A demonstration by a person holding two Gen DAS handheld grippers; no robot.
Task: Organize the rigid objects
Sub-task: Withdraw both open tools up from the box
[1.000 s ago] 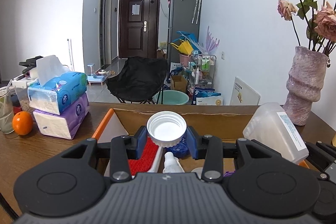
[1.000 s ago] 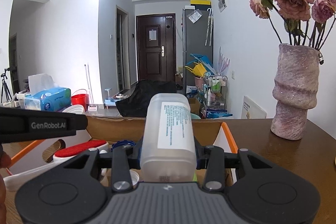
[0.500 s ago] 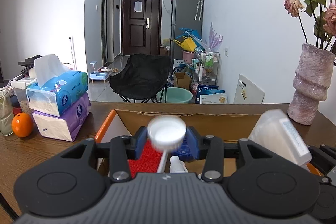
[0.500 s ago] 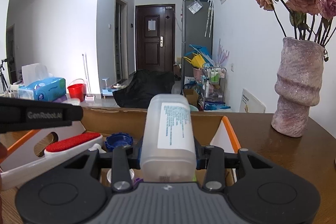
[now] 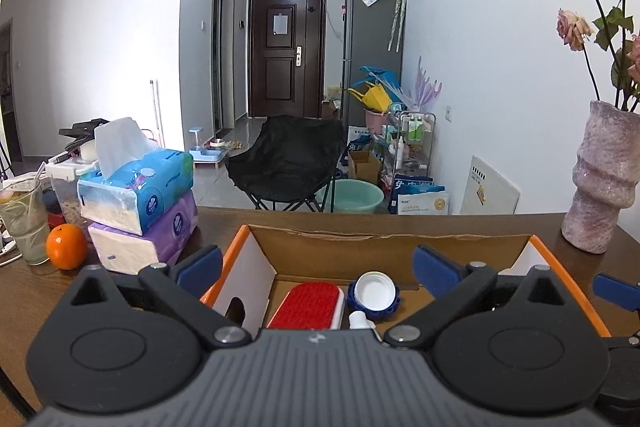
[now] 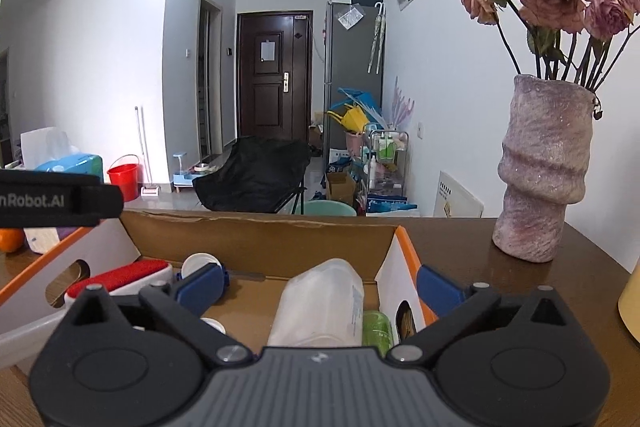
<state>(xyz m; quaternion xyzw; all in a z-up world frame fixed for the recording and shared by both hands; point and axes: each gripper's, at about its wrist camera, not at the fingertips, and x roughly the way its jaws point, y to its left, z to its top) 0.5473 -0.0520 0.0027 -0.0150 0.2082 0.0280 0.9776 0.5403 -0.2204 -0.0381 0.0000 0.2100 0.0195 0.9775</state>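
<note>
A cardboard box (image 5: 384, 247) with orange edges stands on the wooden table below both grippers. My left gripper (image 5: 318, 265) is opening wide over it with nothing between its pads. Below it a white cap (image 5: 375, 289) rests on a blue lid, beside a red brush (image 5: 306, 305) and a small white bottle tip (image 5: 360, 319). My right gripper (image 6: 320, 287) is also opening. A translucent labelled bottle (image 6: 320, 303) lies loose in the box (image 6: 256, 231) beneath it, clear of both pads, next to a green bottle (image 6: 376, 329). The red brush (image 6: 120, 275) shows at the left.
A pink textured vase (image 6: 544, 167) with dried roses stands on the table right of the box. Left of the box are stacked tissue packs (image 5: 140, 203), an orange (image 5: 66, 247) and a glass (image 5: 24, 223). A yellow object (image 6: 632, 303) sits at the right edge.
Both grippers went from shut to wide open. The white cap dropped from the left gripper onto the blue lid, and the translucent bottle dropped from the right gripper into the box.
</note>
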